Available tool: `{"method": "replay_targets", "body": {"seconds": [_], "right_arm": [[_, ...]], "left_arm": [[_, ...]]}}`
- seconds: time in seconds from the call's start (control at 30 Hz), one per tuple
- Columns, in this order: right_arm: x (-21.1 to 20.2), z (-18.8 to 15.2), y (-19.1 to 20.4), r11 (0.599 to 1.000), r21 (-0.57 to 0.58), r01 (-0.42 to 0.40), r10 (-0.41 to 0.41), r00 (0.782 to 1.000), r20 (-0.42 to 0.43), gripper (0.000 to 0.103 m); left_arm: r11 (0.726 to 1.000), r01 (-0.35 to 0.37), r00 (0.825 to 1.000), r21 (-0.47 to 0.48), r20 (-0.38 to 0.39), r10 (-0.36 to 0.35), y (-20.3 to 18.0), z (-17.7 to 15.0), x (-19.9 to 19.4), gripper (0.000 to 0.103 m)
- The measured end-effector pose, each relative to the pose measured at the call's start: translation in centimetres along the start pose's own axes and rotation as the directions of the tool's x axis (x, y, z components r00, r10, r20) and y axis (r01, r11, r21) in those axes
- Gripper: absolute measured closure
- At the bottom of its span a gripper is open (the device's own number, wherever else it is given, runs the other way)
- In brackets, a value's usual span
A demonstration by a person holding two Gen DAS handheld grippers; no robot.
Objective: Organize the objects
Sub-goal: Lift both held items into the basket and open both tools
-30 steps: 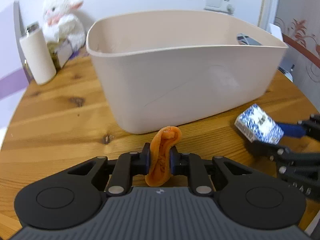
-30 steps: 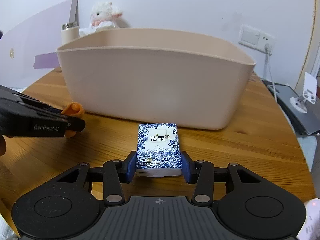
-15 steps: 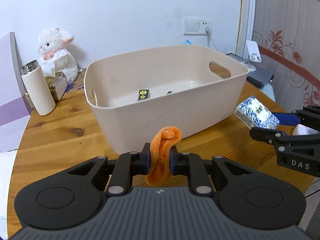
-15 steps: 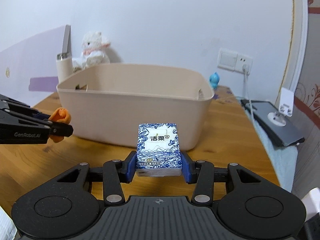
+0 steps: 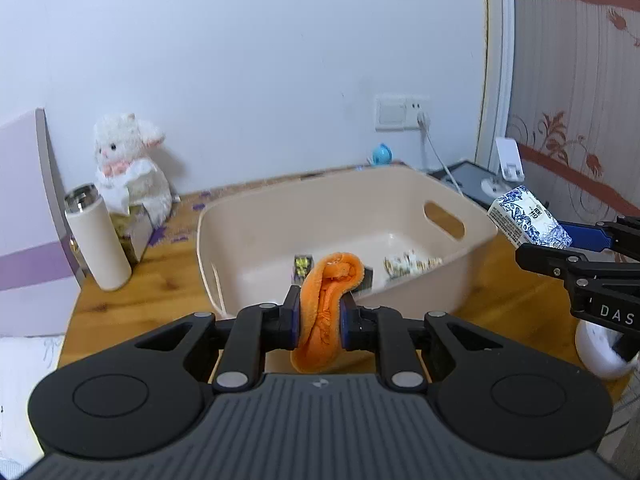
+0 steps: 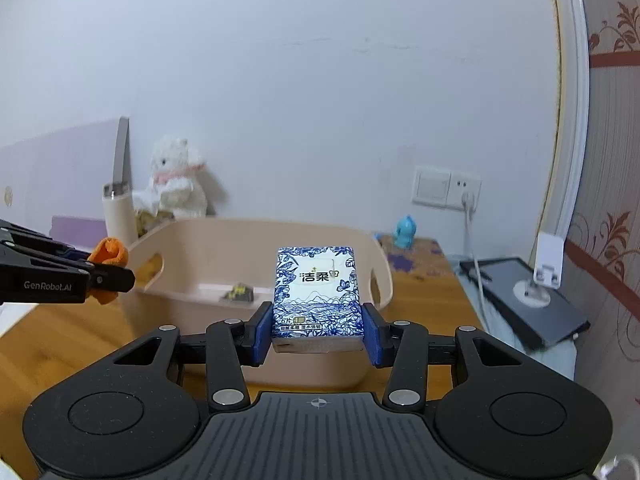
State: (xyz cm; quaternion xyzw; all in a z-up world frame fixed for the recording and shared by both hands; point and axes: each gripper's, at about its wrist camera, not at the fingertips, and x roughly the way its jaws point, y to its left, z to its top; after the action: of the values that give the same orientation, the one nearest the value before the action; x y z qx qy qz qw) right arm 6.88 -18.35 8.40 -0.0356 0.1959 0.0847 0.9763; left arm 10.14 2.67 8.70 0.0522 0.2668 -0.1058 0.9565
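Left gripper clenched on orange cloth; right gripper grasping tissue pack. Both are raised at six o'clock of the beige bin (presumably for dropping in).

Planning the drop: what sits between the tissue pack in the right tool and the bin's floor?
Only the bin's near rim, in the right wrist view; the tissue pack hangs above it.

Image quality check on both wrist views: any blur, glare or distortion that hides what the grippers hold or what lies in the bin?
Left wrist: fisheye bends the walls; orange cloth sharp, but small items in the beige bin are smeared and unreadable. Right wrist: tissue pack crisp, print legible; dark corners from the lens; soft even light, no glare; tablet edge slightly blurred.
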Motion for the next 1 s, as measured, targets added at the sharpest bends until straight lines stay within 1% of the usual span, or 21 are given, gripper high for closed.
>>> {"method": "replay_targets", "body": {"seconds": [0.27, 0.37, 0.47, 0.57, 0.67, 0.8, 1.0], "right_arm": [[1.9, 2.8, -0.1, 1.0, 0.011, 0.011, -0.012, 0.999, 0.048, 0.06], [3.2, 3.7, 0.1, 1.0, 0.007, 0.019, -0.019, 0.999, 0.047, 0.06], [4.6, 4.1, 0.5, 1.0, -0.001, 0.024, -0.024, 0.999, 0.038, 0.06], [6.3, 4.3, 0.7, 1.0, -0.002, 0.025, -0.025, 1.0, 0.012, 0.06], [8.0, 4.2, 0.9, 1.0, 0.001, 0.03, -0.03, 0.999, -0.022, 0.06], [9.9, 3.7, 0.9, 0.999, 0.005, 0.034, -0.033, 0.997, -0.072, 0.06], [12.6, 2.7, 1.3, 0.999, -0.017, 0.034, -0.036, 0.985, -0.166, 0.06]], "left_arm": [[0.999, -0.041, 0.999, -0.005, 0.026, 0.041, 0.6, 3.2, 1.7, 0.083], [0.999, -0.053, 0.998, -0.009, 0.019, 0.053, 0.8, 4.1, 2.9, 0.083], [0.997, -0.071, 0.997, -0.016, -0.005, 0.071, 0.9, 4.8, 4.7, 0.083], [0.996, -0.086, 0.995, -0.023, -0.05, 0.084, 0.9, 5.2, 6.9, 0.083], [0.995, -0.099, 0.989, -0.028, -0.114, 0.095, 0.9, 5.1, 9.5, 0.083], [0.993, -0.12, 0.972, -0.015, -0.204, 0.114, 0.7, 4.2, 12.6, 0.083], [0.993, -0.12, 0.948, -0.019, -0.3, 0.109, 0.6, 2.8, 15.1, 0.082]]}}
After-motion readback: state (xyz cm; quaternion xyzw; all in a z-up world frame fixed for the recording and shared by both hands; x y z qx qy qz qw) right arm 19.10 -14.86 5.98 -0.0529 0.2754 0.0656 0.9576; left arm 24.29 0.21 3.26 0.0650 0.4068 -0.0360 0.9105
